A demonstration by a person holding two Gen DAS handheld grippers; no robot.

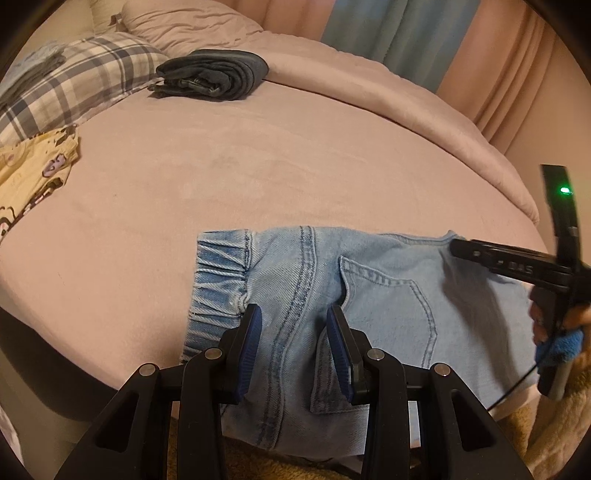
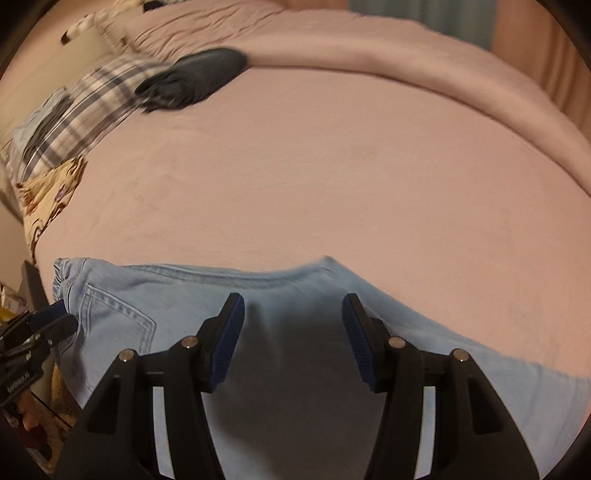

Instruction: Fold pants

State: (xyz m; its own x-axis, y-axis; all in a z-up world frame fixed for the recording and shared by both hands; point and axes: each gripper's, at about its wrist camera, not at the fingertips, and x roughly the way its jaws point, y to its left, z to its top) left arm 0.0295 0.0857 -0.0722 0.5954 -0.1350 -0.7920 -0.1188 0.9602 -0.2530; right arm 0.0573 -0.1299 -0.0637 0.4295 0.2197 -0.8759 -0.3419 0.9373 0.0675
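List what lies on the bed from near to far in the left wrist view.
Light blue jeans → bare pink sheet → folded dark pants → pink pillow.

1. Light blue denim pants [image 1: 388, 295] are lying at the near edge of a pink bed [image 1: 258, 166], elastic waistband to the left, back pocket facing up.
2. Left gripper [image 1: 294, 321] is hovering over the seat seam, jaws apart, pads not pressing on cloth.
3. Right gripper [image 1: 458, 247] is reaching in from the right, over the pants.
4. Folded dark pants [image 1: 218, 74] are sitting far back beside a plaid pillow [image 1: 81, 74].
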